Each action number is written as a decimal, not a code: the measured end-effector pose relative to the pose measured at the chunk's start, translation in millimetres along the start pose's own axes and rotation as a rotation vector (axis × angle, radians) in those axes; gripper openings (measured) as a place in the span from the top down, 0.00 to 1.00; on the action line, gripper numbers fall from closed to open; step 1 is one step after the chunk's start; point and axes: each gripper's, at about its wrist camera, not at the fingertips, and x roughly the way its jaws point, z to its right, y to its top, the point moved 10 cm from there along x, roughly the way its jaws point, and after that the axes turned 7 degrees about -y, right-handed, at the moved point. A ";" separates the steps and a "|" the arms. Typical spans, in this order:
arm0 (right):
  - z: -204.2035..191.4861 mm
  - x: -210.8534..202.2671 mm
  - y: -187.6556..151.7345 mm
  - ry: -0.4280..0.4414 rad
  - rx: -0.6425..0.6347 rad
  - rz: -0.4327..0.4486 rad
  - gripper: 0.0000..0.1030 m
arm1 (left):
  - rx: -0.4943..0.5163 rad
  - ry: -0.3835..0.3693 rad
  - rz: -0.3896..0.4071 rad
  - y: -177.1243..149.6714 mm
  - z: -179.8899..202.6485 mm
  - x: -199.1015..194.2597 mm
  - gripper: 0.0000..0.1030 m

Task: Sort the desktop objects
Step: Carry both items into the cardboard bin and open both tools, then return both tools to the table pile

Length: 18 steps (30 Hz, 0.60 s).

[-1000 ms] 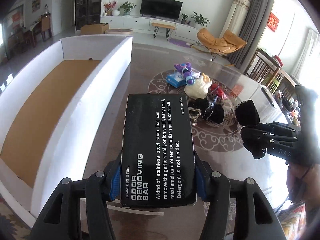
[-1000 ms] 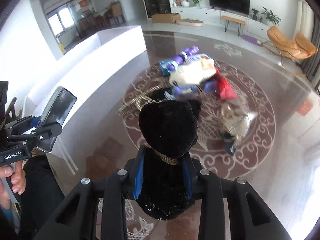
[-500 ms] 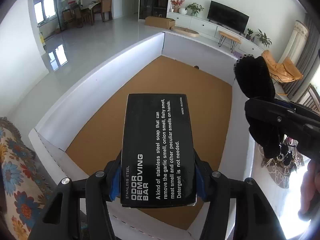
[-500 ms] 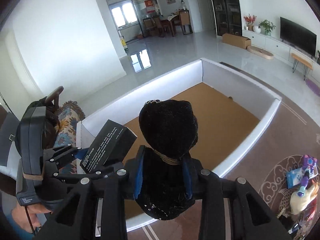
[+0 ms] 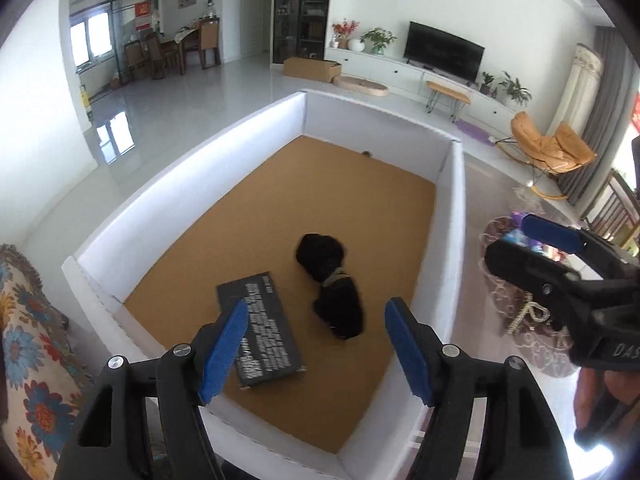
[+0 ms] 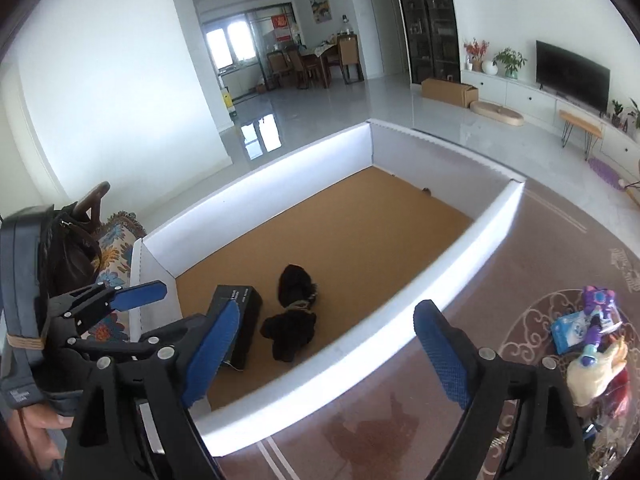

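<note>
Cork-floored white tray on patterned brown table, tiled living room, both hand-held grippers just released, empty.

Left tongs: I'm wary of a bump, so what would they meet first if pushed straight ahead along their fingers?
Probably the black plush toy lying on the white box's cork floor, beside the black carton; depth is uncertain.

Both grippers have just been opening and now hold nothing. The black box has left the left gripper and the black pouch the right gripper; both lie low and centre in frame, on the tray floor.
</note>
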 end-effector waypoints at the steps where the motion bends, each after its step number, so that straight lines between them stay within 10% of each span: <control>1: 13.7 -15.1 -10.0 -0.031 -0.006 0.025 0.07 | 0.029 -0.053 0.008 -5.4 24.4 -7.3 0.30; 8: 150.9 -92.6 -146.6 -0.361 0.047 0.000 0.07 | 0.235 -0.322 -0.077 -64.4 195.1 19.4 0.13; 18: 271.6 -121.3 -294.9 -0.542 0.314 -0.213 0.07 | 0.328 -0.215 -0.198 -144.7 256.8 98.6 0.13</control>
